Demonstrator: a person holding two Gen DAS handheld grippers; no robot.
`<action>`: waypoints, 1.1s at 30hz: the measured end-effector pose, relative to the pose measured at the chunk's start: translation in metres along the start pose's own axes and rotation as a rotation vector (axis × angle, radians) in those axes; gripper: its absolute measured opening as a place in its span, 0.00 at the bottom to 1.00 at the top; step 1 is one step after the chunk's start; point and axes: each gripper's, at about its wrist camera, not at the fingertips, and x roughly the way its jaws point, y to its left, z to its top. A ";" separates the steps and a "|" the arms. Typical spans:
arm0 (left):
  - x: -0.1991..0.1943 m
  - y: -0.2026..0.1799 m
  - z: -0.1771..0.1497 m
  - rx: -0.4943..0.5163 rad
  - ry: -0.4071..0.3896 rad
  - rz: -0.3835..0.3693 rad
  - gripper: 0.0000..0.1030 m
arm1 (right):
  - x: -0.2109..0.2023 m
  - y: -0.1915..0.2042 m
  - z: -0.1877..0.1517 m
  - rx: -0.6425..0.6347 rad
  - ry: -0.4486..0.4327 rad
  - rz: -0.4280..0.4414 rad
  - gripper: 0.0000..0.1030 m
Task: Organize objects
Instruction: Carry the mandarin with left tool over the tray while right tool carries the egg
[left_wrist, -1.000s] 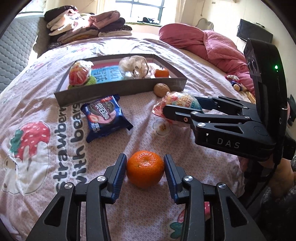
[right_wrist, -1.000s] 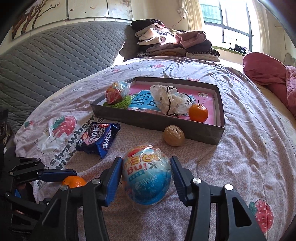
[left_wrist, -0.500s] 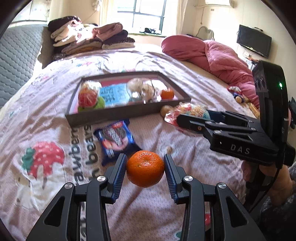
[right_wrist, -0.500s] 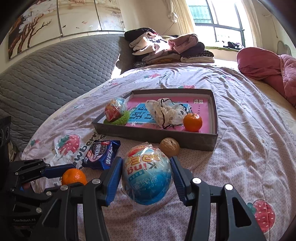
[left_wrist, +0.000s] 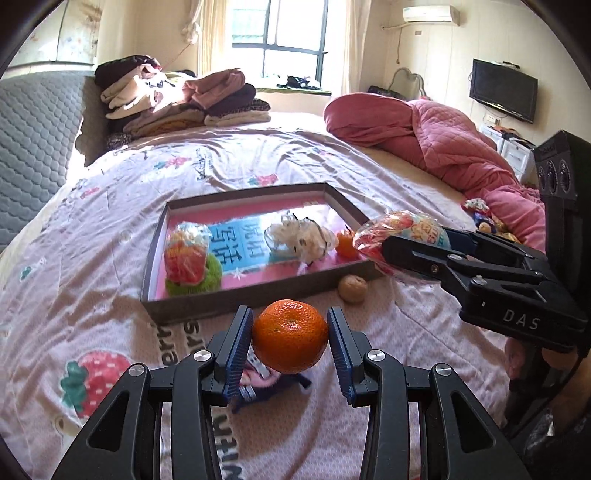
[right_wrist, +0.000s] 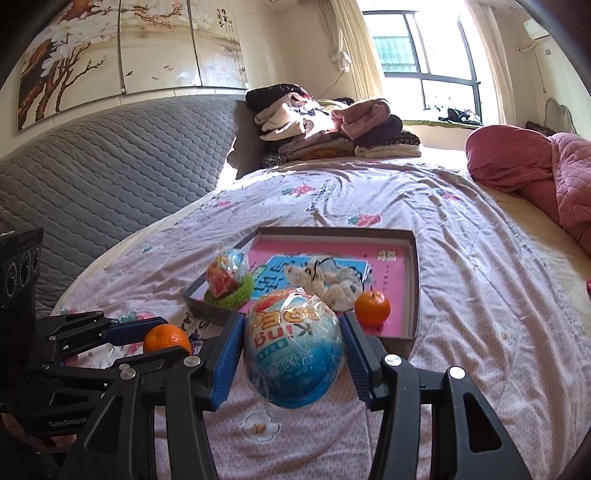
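Note:
My left gripper (left_wrist: 290, 336) is shut on an orange mandarin (left_wrist: 290, 336) and holds it above the bed, just short of the grey tray's near wall (left_wrist: 236, 301). It also shows in the right wrist view (right_wrist: 167, 338). My right gripper (right_wrist: 293, 350) is shut on a blue and red wrapped toy egg (right_wrist: 293, 347), held in the air near the tray's near right corner; the egg also shows in the left wrist view (left_wrist: 400, 230). The tray (right_wrist: 415, 266) holds a second wrapped egg (left_wrist: 184, 254) on a green pad, a white bag (left_wrist: 301, 238) and another mandarin (right_wrist: 372, 308).
A walnut (left_wrist: 352, 289) lies on the bedspread by the tray's near right corner. A dark snack packet (left_wrist: 258, 376) lies under my left gripper. Folded clothes (left_wrist: 177, 99) are stacked at the bed's head. A pink quilt (left_wrist: 436, 140) is heaped at the far right.
Both grippers have risen off the bedspread with their loads and moved toward the tray. The snack packet now lies beneath my left gripper.

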 end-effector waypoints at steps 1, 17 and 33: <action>0.001 0.002 0.004 0.002 -0.005 -0.001 0.41 | 0.000 -0.001 0.003 -0.001 -0.007 -0.006 0.51; 0.020 0.018 0.043 0.023 -0.054 0.021 0.41 | 0.010 -0.006 0.031 -0.021 -0.052 -0.039 0.51; 0.039 0.032 0.075 0.033 -0.110 0.034 0.41 | 0.018 -0.024 0.060 -0.030 -0.125 -0.072 0.51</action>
